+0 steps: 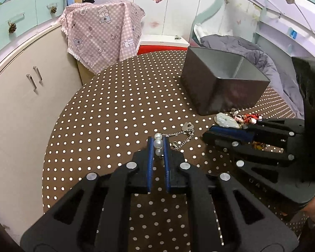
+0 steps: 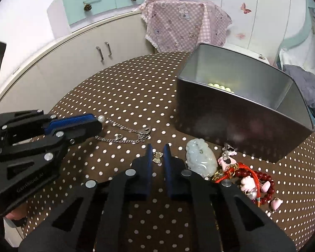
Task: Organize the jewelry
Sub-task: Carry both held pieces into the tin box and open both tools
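Pearls on a silver chain sit pinched between the left gripper fingers above the dotted tablecloth in the left wrist view, while the right wrist view shows the right gripper fingers closed on a small bow charm beside the jade pendant.

glossy pearls, matt metal box

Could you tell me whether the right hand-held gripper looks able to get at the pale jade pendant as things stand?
Probably yes: the jade pendant lies uncovered just beside the right hand-held gripper, but that gripper is shut on a small bow charm.
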Tool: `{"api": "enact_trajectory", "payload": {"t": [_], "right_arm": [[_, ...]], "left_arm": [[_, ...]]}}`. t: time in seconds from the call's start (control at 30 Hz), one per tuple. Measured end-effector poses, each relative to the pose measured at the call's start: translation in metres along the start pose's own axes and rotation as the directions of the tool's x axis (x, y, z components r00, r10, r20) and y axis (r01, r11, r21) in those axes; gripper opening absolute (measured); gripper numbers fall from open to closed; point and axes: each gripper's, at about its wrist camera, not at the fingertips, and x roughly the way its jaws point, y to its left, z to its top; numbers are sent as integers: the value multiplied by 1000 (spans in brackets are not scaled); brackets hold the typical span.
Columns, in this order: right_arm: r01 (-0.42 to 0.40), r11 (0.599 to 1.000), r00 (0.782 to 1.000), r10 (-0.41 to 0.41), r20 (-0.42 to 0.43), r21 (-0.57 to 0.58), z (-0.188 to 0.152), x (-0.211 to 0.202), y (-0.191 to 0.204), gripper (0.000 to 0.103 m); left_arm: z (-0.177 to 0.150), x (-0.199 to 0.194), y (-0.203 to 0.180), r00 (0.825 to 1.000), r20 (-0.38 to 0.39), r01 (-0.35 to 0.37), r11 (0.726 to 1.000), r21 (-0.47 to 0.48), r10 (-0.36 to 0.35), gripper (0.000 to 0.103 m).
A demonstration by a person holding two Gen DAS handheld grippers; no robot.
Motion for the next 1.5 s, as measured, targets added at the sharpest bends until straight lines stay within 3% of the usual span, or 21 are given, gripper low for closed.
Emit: {"api": "enact_trajectory", "payload": {"t": [0.2,0.4,0.87,1.07,1.33,1.4,1.43,1.47,1.5], "right_arm": [[-60,996,997,57,50,60,-9,-26,-11,7],[-77,993,988,63,139,94,5,-74,-28,7],[-3,997,942,-22,335,74,68,-168,-74,7],[-18,995,943,-16,333,99,95,-164,-92,7],[-30,989,968,-7,249,147,104,-127,-110,8],[-34,984,974,-6,227,174,105,-117,-116,9],[-28,982,976,-13,218,185,104,-114,-118,15],[-13,979,977,-31,212,203,104,-112,-122,36],[-3,976,976,-45,214,219,103,-113,-125,50]], "left_arm": [[9,-16,-7,999,29,32,999,13,-32,9],[32,-48,-19,992,102,74,996,53,-79,9],[109,-122,-52,937,300,135,977,167,-181,9],[143,-112,-60,927,287,201,965,167,-243,9],[162,-71,-73,945,202,228,960,162,-259,10],[163,-64,-74,952,197,205,965,164,-235,11],[164,-60,-74,957,190,187,969,163,-217,17],[165,-58,-73,962,187,172,973,155,-200,54],[165,-59,-70,962,206,153,979,137,-179,95]]}}
